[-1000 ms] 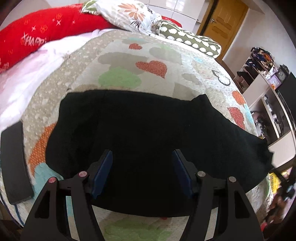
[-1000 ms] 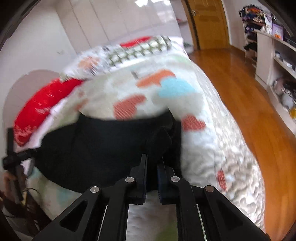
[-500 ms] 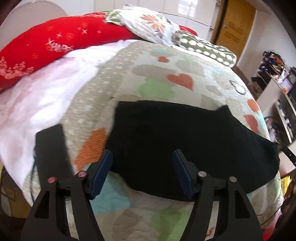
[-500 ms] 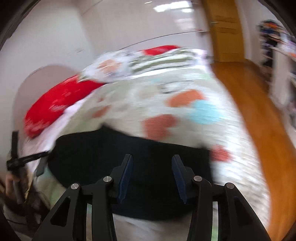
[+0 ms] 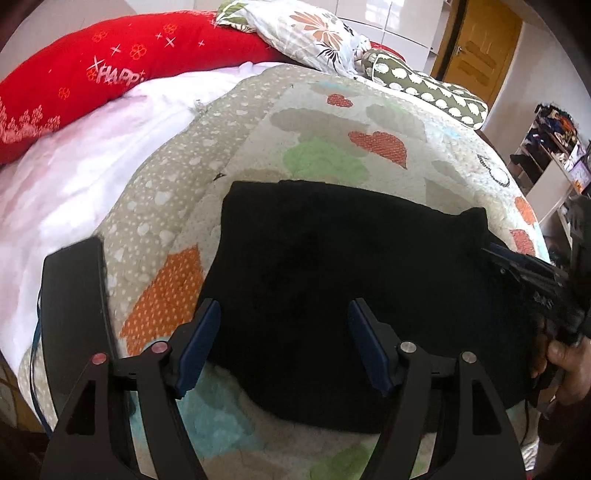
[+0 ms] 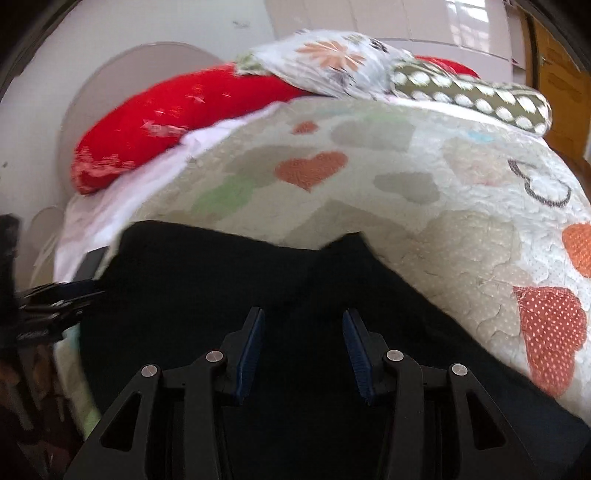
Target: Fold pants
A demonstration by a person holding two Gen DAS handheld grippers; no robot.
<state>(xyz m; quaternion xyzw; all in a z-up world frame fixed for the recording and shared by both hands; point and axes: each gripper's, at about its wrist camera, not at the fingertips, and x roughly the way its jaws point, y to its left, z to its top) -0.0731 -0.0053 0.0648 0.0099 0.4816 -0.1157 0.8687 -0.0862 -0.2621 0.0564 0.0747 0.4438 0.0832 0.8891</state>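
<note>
Black pants (image 5: pixel 351 266) lie folded flat across the near part of a heart-patterned quilt (image 5: pixel 332 122) on a bed. My left gripper (image 5: pixel 284 328) is open and empty, hovering over the pants' near left edge. My right gripper (image 6: pixel 303 332) is open and empty above the pants (image 6: pixel 258 288), near their right half. The right gripper also shows at the right edge of the left wrist view (image 5: pixel 532 277), over the pants' right end. The left gripper shows at the left edge of the right wrist view (image 6: pixel 55 295).
A black flat device (image 5: pixel 74 314) lies on the quilt left of the pants. A red pillow (image 5: pixel 110 70), a floral pillow (image 5: pixel 306 33) and a green dotted pillow (image 5: pixel 424 88) line the far side. Shelves (image 5: pixel 554 155) and a wooden door (image 5: pixel 480 48) stand to the right.
My right gripper let go of the pants' bunched right end, opened, and swung left over the pants. My left gripper stayed open and its view shifted left, then back slightly.
</note>
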